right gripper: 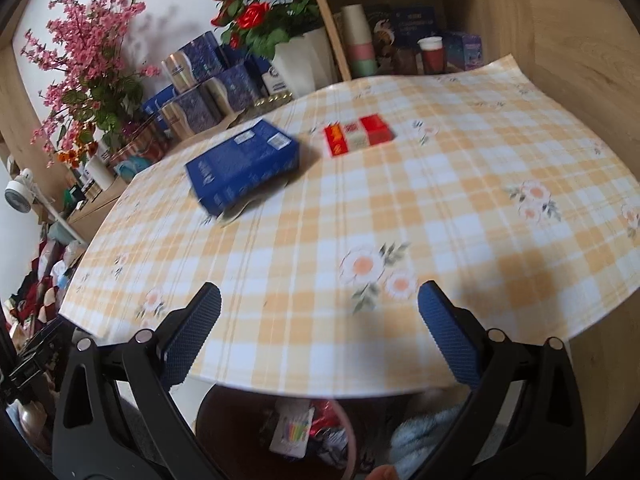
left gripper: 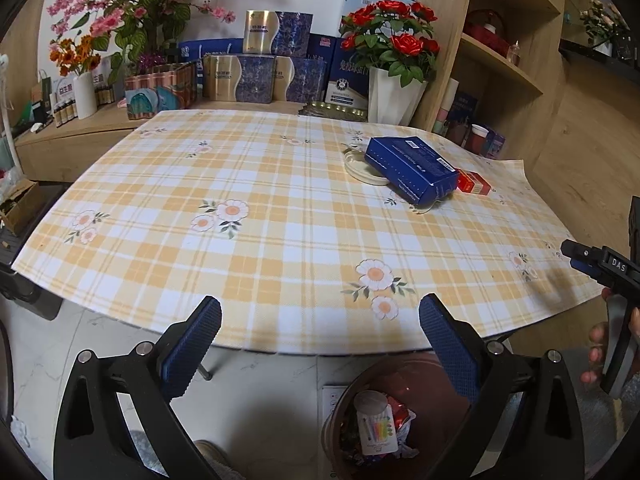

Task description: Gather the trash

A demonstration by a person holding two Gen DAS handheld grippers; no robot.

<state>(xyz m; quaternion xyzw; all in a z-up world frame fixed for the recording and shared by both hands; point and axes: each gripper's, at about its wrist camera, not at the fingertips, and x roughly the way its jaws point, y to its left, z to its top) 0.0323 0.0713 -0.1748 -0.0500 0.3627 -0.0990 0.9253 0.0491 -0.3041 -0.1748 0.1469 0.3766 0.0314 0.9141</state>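
Note:
A blue box (left gripper: 412, 168) lies on the checked tablecloth (left gripper: 260, 208), partly on a round white lid (left gripper: 360, 166), with a small red box (left gripper: 474, 183) beside it. In the right wrist view the blue box (right gripper: 244, 166) and red box (right gripper: 358, 134) lie at the far middle of the tablecloth (right gripper: 480, 200). A brown bin (left gripper: 424, 368) with wrappers in it stands on the floor below the table's near edge; it also shows in the right wrist view (right gripper: 224, 420). My left gripper (left gripper: 320, 320) is open and empty at the near edge. My right gripper (right gripper: 319, 312) is open and empty over the near edge.
Flower vases (left gripper: 394, 94), stacked gift boxes (left gripper: 256, 80) and small bottles crowd the counter behind the table. A wooden shelf unit (left gripper: 500, 40) stands at the right. The right gripper's body (left gripper: 604, 268) shows at the left wrist view's right edge.

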